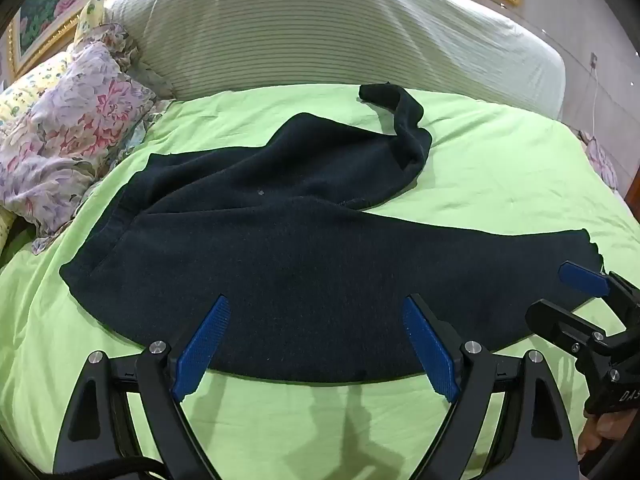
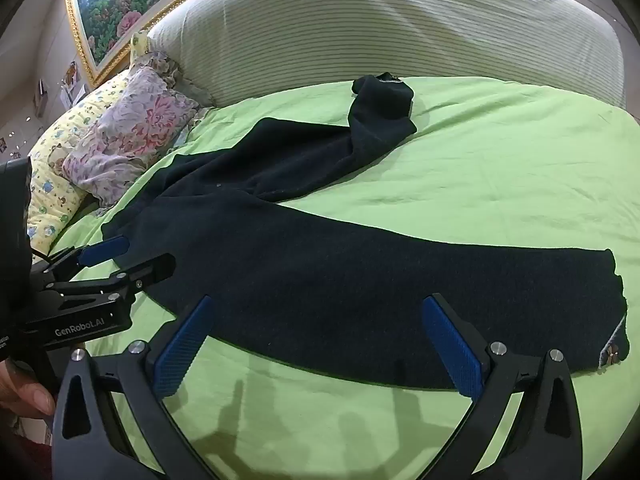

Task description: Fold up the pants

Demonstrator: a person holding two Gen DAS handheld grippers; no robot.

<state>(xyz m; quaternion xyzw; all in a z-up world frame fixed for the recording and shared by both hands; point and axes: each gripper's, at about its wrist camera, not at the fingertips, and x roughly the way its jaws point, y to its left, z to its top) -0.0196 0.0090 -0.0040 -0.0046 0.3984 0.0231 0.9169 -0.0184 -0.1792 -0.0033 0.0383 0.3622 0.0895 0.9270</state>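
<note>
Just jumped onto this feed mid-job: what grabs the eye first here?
The dark pants sprawl unfolded across the green bedspread, one leg lying straight toward the right, the other bent back toward the striped headboard. Both grippers, left and right, hover open at the near edge of the pants, holding nothing. Floral pillows sit at the left.
</note>
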